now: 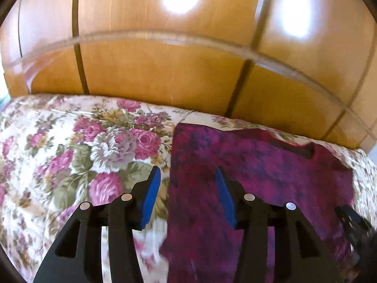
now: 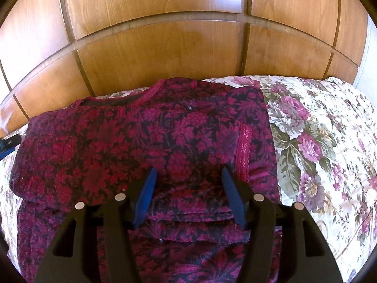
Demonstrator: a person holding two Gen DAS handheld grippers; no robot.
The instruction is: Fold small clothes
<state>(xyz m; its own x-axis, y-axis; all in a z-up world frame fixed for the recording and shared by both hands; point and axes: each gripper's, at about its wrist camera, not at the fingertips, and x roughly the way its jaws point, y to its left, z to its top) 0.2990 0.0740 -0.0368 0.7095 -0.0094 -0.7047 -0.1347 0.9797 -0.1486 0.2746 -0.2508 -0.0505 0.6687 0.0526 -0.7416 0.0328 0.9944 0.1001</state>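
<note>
Two claws are seen above a magenta floral top (image 2: 146,141) that is spread on a bed covered by a rose-patterned bedspread (image 2: 318,141), with wooden wardrobe panels (image 2: 165,54) behind. The top is laid with its neckline toward the wardrobe, and a sleeve with a pink trim band is folded over its right part. The right claw (image 2: 188,176) is held released over the folded fabric, nothing being pinched between its blue pads. The left claw (image 1: 187,176) is likewise released, its jaws straddling the top's left edge without gripping it.
</note>
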